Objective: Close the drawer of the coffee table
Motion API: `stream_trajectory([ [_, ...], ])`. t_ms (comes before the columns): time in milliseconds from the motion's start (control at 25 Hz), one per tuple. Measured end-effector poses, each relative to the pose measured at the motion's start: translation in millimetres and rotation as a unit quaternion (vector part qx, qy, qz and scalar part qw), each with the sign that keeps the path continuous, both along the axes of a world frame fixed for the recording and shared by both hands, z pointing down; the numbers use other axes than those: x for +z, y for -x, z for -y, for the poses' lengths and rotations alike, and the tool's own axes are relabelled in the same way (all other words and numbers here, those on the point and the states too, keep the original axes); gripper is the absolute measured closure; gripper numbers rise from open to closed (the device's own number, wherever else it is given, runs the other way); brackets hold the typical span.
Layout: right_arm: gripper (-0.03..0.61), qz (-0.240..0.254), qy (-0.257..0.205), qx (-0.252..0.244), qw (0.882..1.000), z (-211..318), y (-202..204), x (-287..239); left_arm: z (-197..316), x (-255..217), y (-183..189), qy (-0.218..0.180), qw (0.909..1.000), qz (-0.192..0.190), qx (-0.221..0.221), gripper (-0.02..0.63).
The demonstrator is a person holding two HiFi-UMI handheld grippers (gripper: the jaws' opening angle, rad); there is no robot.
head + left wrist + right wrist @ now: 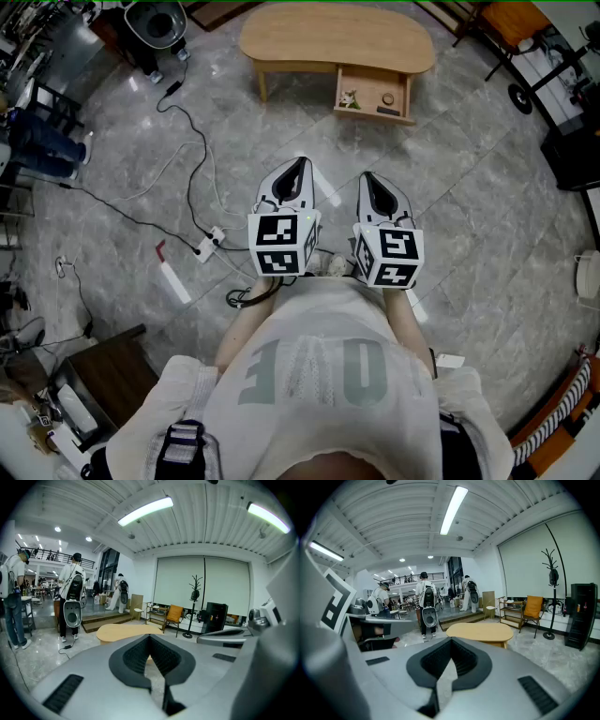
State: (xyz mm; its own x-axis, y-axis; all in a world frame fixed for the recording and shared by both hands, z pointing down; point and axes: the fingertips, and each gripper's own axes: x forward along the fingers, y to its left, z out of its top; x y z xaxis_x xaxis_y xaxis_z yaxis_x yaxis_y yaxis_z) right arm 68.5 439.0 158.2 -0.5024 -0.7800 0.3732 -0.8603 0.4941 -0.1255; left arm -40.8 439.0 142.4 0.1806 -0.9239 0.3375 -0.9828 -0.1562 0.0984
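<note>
The light wooden coffee table [337, 37] stands on the marble floor far ahead of me. Its drawer [375, 92] hangs pulled out toward me, with a few small items inside. Both grippers are held side by side in front of my chest, well short of the table. My left gripper [299, 164] is shut with nothing between its jaws, and my right gripper [369, 178] is likewise shut and empty. In the left gripper view the tabletop [126, 631] shows just beyond the closed jaws [150, 637]. The right gripper view also looks over its closed jaws [451, 640] at the table [480, 631].
Cables and a power strip [208, 246] lie on the floor at my left, beside a white stick [173, 279]. A dark cabinet [103, 370] stands at the lower left. An orange chair [511, 19] is at the far right. People [72, 592] stand farther back.
</note>
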Motion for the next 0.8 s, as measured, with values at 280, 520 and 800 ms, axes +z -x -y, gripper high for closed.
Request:
stream_trajectory([
  [280, 0.574, 0.003, -0.005, -0.006, 1.0, -1, -12, -2, -1, -4, -11, -0.003, 1.0, -0.003, -0.004, 0.606],
  [520, 0.574, 0.01, -0.009, -0.011, 1.0, -3, -27, 0, -1, -5, -22, -0.012, 0.9999, -0.005, -0.009, 0.606],
  [800, 0.574, 0.05, 0.0, -0.009, 0.999, 1, -44, 5, 3, -10, -38, -0.021, 0.9996, -0.013, -0.011, 0.606],
])
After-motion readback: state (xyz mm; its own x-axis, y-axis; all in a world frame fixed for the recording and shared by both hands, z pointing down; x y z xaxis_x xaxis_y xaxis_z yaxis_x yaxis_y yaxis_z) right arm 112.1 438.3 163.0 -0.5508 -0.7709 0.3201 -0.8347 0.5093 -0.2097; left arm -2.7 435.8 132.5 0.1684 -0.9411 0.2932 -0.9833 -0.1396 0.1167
